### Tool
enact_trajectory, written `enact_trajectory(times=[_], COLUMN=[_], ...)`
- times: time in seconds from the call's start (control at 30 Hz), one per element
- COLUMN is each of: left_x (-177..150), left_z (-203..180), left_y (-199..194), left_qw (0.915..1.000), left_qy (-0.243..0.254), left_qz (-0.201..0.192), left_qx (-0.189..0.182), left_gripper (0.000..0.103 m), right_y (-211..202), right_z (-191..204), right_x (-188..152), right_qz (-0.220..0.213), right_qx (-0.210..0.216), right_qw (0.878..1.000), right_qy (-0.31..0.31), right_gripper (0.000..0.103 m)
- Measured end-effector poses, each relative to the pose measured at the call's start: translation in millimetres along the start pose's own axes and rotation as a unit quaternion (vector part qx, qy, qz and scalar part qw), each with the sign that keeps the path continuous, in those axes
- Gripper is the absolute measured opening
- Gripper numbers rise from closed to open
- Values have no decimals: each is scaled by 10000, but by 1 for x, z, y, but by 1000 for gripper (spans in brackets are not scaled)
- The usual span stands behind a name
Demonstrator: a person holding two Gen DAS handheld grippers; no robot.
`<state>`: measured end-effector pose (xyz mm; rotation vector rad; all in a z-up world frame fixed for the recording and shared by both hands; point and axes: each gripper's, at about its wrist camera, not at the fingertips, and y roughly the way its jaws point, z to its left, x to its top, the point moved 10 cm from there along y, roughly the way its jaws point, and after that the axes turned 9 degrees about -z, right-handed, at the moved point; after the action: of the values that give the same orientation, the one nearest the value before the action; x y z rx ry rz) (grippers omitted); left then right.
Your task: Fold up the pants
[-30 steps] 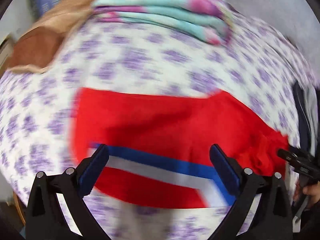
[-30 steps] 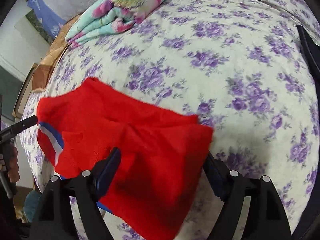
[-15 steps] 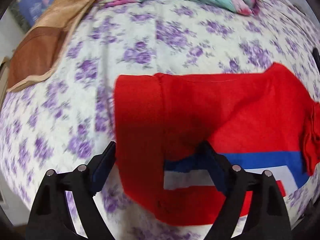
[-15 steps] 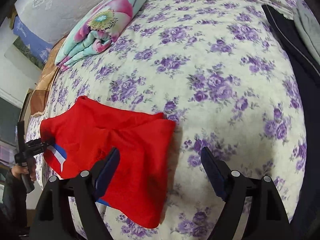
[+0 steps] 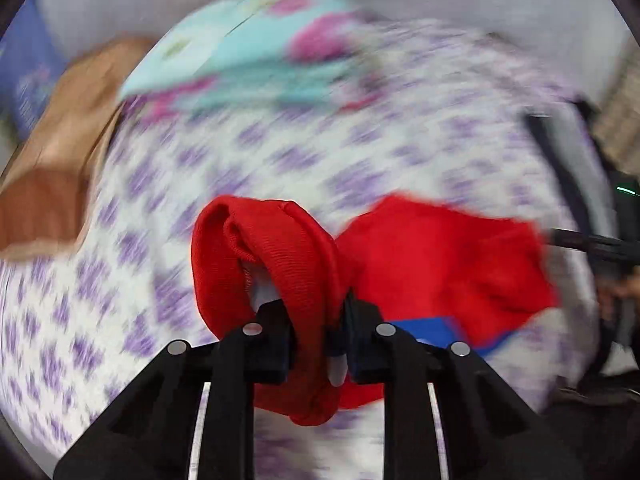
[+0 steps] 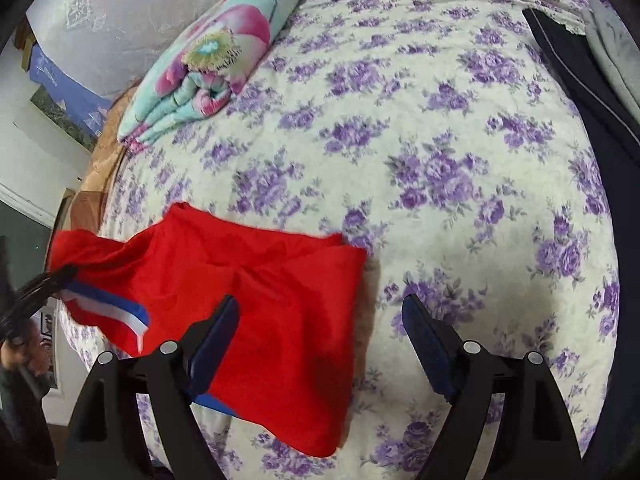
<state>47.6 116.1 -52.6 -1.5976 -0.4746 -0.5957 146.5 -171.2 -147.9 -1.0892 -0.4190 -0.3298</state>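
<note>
The red pants [image 6: 256, 304] with a blue and white stripe lie on the purple-flowered bed sheet [image 6: 440, 160]. My left gripper [image 5: 318, 340] is shut on a bunched end of the red pants [image 5: 296, 264] and lifts it off the bed; that view is blurred by motion. In the right wrist view the left gripper [image 6: 40, 284] pulls that end up at the far left. My right gripper [image 6: 320, 336] is open and empty, hovering over the other end of the pants.
A folded turquoise and pink blanket [image 6: 208, 60] lies at the head of the bed. A brown cloth [image 5: 52, 168] lies at the bed's left edge. Dark and grey garments [image 6: 592, 80] lie at the right.
My left gripper has shut on the pants' end and lifted it, moving fast. My right gripper stays open and has shifted little.
</note>
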Motion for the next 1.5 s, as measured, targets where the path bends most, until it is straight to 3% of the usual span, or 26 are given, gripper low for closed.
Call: enact_trajectory(times=[0.1,0.17,0.2,0.23,0.33,0.43,0.53,0.7,0.77,0.93,1.0,1.13,1.23,1.33,1.4,1.43,1.47,1.5], left_x=[7,3,-3,-9,-26,-16,-2,-1,-19,-59,-73,-100,-103,-104,-105,-104,-105,-104], left_z=[-62,-96,-114,-123,-135,-135,-114,-42,-5,47,50,33,20,-1,-7,-9,-8,-8], left_y=[-1,18,35,49,72,59,39,20,22,33,46,68,69,73,76,76,75,77], left_qw=[9973,9937,9902,9881,9842,9806,9835,9831,9804,9583,9554,9613,9604,9646,9677,9675,9662,9650], left_qy=[74,-34,-201,-353,-704,-951,-1054,-1700,-1968,-2769,-2831,-2498,-2588,-2441,-2320,-2330,-2378,-2418], left_qz=[-5,163,322,454,897,704,349,-28,122,398,595,978,927,972,969,969,984,1008], left_qx=[-731,-1106,-1344,-1423,-1357,-1565,-1426,-674,-43,579,600,634,445,203,204,185,147,124], left_gripper=[23,49,81,91,91,91,92,95,95,95,95,95,95,95,95,95,95,95], right_y=[0,0,0,0,-2,-5,-4,8,15,28,30,39,51,65,74,79,82,84], right_z=[8,13,15,17,19,22,35,89,115,170,179,187,186,189,191,191,186,180], right_x=[4,4,3,1,-4,-6,-7,-10,-12,-19,-24,-25,-28,-37,-42,-46,-48,-49], right_qz=[-27,-15,5,32,98,128,185,417,523,792,935,1144,1352,1534,1539,1542,1527,1528], right_qx=[138,214,243,272,370,563,875,1427,1521,1721,1875,2057,1961,1644,1388,1156,974,836], right_qw=[9999,9998,9997,9996,9993,9982,9955,9889,9866,9790,9753,9719,9708,9743,9781,9803,9819,9827], right_qy=[2,12,8,-1,7,172,308,-21,-288,-758,-702,-66,271,88,-215,-445,-557,-630], right_gripper=[84,84,84,84,86,88,89,89,89,91,91,98,99,98,93,81,61,53])
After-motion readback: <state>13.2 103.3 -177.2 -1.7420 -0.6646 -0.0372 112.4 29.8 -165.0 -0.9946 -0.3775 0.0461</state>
